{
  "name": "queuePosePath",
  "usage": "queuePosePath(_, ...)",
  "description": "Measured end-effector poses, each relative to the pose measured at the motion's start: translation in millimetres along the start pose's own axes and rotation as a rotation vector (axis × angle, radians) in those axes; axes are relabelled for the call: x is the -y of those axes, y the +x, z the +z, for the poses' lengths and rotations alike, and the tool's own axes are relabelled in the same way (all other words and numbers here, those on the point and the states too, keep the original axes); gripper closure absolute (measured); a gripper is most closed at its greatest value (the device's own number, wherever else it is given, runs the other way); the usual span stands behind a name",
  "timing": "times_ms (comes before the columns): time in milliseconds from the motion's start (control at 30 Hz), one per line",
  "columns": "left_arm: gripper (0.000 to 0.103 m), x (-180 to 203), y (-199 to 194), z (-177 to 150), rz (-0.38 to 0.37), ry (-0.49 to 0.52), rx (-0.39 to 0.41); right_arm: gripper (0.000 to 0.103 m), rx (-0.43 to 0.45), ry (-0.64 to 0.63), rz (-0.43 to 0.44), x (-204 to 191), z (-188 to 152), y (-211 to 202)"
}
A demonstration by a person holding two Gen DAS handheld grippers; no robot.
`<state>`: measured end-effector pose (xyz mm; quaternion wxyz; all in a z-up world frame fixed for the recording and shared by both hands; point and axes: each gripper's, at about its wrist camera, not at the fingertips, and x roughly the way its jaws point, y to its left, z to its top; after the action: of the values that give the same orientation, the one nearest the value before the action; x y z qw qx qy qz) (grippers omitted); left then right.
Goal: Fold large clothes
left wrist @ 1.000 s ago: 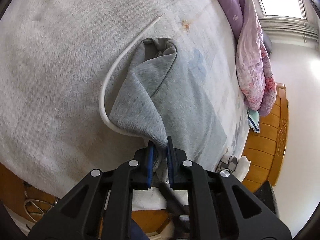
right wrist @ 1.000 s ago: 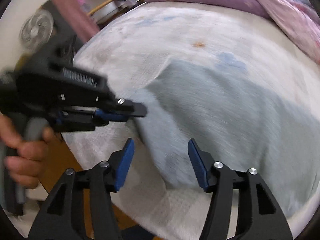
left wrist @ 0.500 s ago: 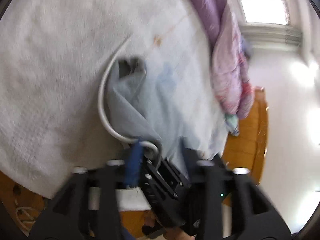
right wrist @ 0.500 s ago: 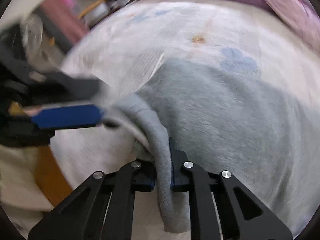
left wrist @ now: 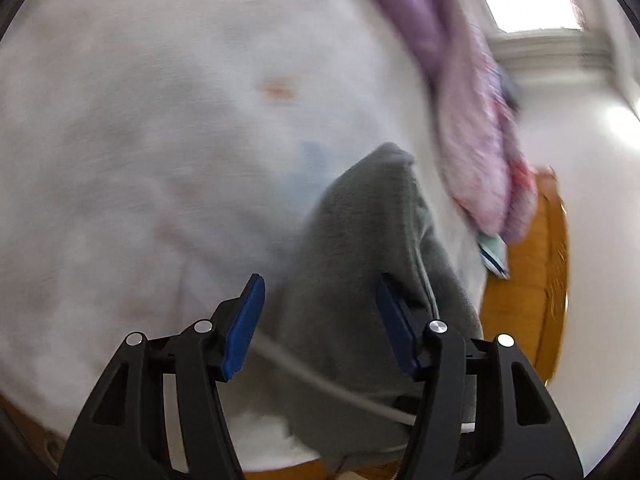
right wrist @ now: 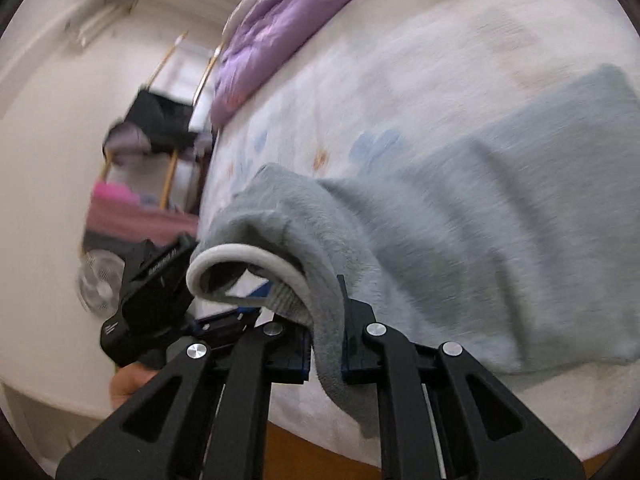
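A grey fleece garment (right wrist: 460,216) with a white trim band (right wrist: 240,256) lies on the white bed (right wrist: 400,80). My right gripper (right wrist: 326,340) is shut on a bunched edge of the garment and holds it lifted off the bed. My left gripper (left wrist: 320,320) is open, its blue pads either side of the garment (left wrist: 360,248) without pinching it; a white trim strip (left wrist: 320,384) runs under it. The left gripper's black body also shows in the right wrist view (right wrist: 152,292), just left of the held fold. Both views are blurred.
A purple and pink quilt (left wrist: 472,92) is heaped along the far side of the bed, also in the right wrist view (right wrist: 276,28). A wooden bed frame (left wrist: 528,280) runs at the right. A fan (right wrist: 100,284) and cluttered shelves stand beyond the bed's left edge.
My left gripper let go of the garment's edge and opened. My right gripper shut on that edge and lifted it. Both cameras swung round.
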<state>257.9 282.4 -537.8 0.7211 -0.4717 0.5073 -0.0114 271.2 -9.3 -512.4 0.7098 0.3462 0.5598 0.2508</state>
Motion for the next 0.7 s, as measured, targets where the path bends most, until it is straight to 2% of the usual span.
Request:
queuePosePath(200, 0.044, 105.1, 61.2, -30.6, -0.156, 0.189, -0.118, 0.094, 0.174, 0.167, -0.009, 59.1, 21.7, -86.8)
queuePosePath(300, 0.044, 132.7, 94.9, -48.0, -0.193, 0.232, -0.193, 0.095, 0.225, 0.228, -0.057, 92.6, 21.7, -113.7)
queuePosePath(367, 0.044, 147.6, 121.2, -60.2, -0.188, 0.254, -0.256, 0.095, 0.231, 0.329, -0.074, 128.8, 16.2, -123.1)
queuePosePath(467, 0.044, 163.8, 153.9, -80.2, -0.136, 0.315, -0.324, 0.095, 0.212, 0.428, -0.105, 170.6, 7.0, -119.8)
queuePosePath(567, 0.044, 163.1, 160.8, -87.2, -0.123, 0.306, -0.331, 0.094, 0.186, 0.522, -0.126, 207.2, 1.3, -114.7)
queuePosePath(633, 0.044, 159.3, 154.6, -87.4, -0.108, 0.310, -0.320, 0.091, 0.158, 0.549, -0.140, 215.5, 0.4, -110.4)
queuePosePath(700, 0.044, 155.9, 150.3, -90.5, -0.050, 0.344, -0.295, 0.082, 0.123, 0.585, -0.123, 219.7, 0.2, -111.7)
